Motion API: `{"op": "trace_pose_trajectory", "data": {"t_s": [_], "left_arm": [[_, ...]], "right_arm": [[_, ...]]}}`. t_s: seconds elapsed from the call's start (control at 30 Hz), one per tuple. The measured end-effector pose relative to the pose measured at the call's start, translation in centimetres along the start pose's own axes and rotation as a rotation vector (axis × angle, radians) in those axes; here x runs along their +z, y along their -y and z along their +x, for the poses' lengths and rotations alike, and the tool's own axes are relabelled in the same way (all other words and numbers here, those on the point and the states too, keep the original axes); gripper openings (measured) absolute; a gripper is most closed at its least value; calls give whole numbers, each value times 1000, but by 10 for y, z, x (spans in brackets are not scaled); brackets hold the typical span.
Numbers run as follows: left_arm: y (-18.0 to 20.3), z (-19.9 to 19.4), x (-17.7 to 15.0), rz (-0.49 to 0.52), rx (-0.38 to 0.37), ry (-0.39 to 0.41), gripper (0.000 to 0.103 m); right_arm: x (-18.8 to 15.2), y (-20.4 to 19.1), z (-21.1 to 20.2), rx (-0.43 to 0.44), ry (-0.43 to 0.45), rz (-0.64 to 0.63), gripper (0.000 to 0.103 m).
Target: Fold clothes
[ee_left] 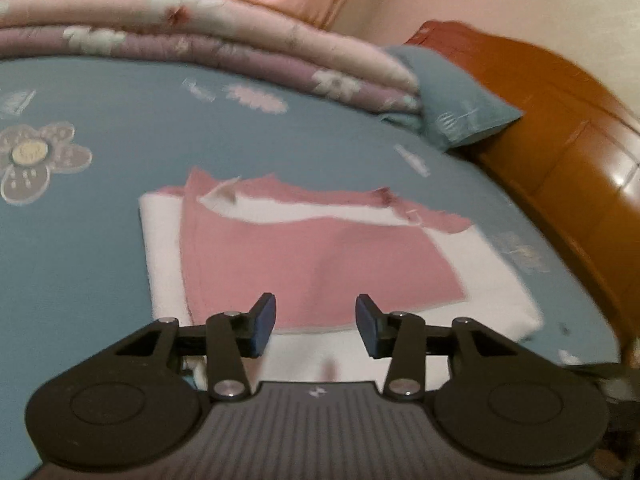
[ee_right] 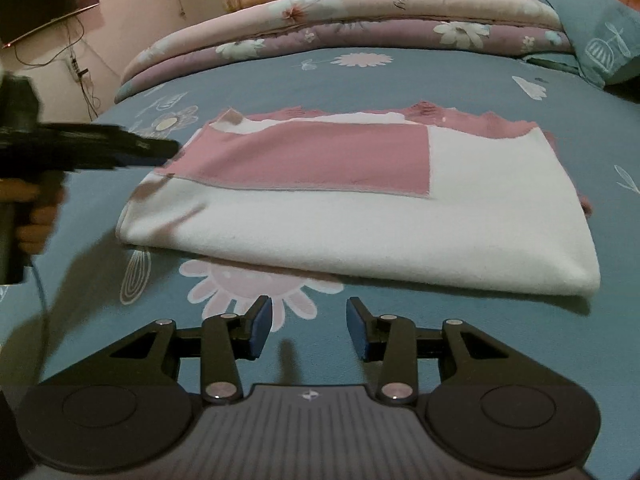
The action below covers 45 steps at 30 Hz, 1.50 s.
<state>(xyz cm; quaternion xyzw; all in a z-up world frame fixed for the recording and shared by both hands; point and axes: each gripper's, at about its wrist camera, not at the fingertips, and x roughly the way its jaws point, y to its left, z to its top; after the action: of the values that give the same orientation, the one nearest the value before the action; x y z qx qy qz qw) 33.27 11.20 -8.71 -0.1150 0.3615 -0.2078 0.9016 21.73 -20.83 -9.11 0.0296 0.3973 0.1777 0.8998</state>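
Left wrist view. Left gripper [ee_left: 316, 326] has its jaws parted to a moderate gap with nothing between the blue pads; it hovers over the near edge of the folded pink-and-white garment [ee_left: 320, 256], which lies flat on the blue flower-print bedsheet [ee_left: 120, 92]. Picture is motion-blurred. Risk, as I judge it: the pink upper layer sits loose on the white one, with an uneven far edge, so a pinch that catches only that layer would drag it askew and undo the fold. Fabric looks soft, matte, fleece-like. Behind it: a rolled floral quilt [ee_left: 200, 36], a blue pillow [ee_left: 452, 108], a glossy wooden headboard [ee_left: 560, 128].

Right wrist view. Right gripper [ee_right: 308, 326] is likewise part-open and empty, above bare sheet just short of the garment [ee_right: 360, 232]. The garment forms a thick rectangle with a rounded, doubled near edge and a pink panel on top; pink scalloped trim peeks out along the far edge. The left gripper [ee_right: 120, 148] reaches in at the garment's left corner, hand [ee_right: 34, 216] on its handle. Risk: a grip taken on that plump fold could slip off or bunch the sheet below.
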Motion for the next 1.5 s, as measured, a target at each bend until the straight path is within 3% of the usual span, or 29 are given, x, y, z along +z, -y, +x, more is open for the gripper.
{"op": "trace_pose_trajectory", "data": {"t_s": [0.07,0.17,0.3,0.37,0.43,0.57,0.6,0.67,0.77,0.9,0.97,1.0,1.1,1.23,1.4,1.5], "left_arm": [[-11,15,-6,-26,64,-28,40],[-26,8,-15,-5,94,-9,22],[-14,-3,2,13,122,-14,26],[2,-4,15,81,102,52,38],[13,9,30,96,39,64,40],[9,63,43,-32,-100,-24,40],[6,72,42,-38,-65,-29,40],[-7,79,37,-5,104,-5,37],[-36,68,37,-59,122,27,29],[-32,55,50,-63,145,18,34],[-18,52,57,-51,102,52,48],[-12,55,59,-68,43,49,51],[3,72,61,-164,-159,-5,52],[5,104,53,-346,-307,-80,52],[-37,125,49,-544,-305,-84,53],[-74,118,45,-647,-338,-32,56]], "right_arm": [[-3,4,-2,-9,-6,-8,47],[-7,13,-2,-25,-14,-11,51],[-9,26,1,-15,-7,25,51],[-8,28,1,2,2,43,51],[-7,29,2,6,6,50,51],[-6,28,5,6,0,36,52],[-6,30,5,6,-1,36,52],[-5,33,4,4,1,40,52],[-2,43,5,-8,5,32,52],[12,61,6,17,17,54,52],[31,68,5,65,51,74,52],[43,72,5,96,70,84,52],[84,84,22,224,125,144,49],[133,93,82,360,107,289,45],[150,107,153,428,7,441,49],[141,137,162,550,-8,533,48]]}}
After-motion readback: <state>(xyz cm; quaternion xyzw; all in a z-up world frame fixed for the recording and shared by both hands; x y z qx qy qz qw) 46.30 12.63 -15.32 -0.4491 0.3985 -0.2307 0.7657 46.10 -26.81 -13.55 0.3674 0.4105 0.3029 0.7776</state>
